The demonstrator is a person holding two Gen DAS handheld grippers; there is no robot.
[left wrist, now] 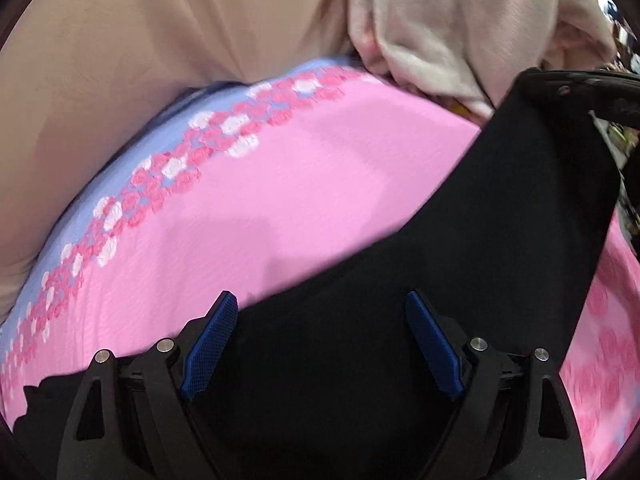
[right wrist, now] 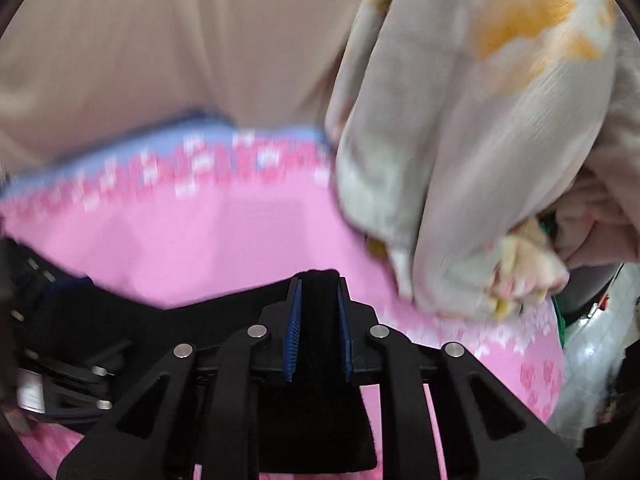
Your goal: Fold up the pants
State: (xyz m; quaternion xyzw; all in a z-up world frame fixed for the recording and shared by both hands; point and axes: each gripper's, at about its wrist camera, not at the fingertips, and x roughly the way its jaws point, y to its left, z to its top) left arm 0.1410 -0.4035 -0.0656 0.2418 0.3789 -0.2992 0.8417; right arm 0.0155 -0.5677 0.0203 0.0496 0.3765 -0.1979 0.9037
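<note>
Black pants lie across a pink flowered sheet. My left gripper is open, its blue pads spread wide over the black cloth, with nothing between them. My right gripper is shut on a thick fold of the black pants, which stick up between its blue pads and run off to the left. The right gripper's body shows at the pants' far corner in the left wrist view. The left gripper's body shows at lower left in the right wrist view.
A beige wall or curtain rises behind the sheet, which has a lilac border. A pale bundle of cloth with orange print hangs at the right, resting on the sheet. White bags and clutter sit at the far right.
</note>
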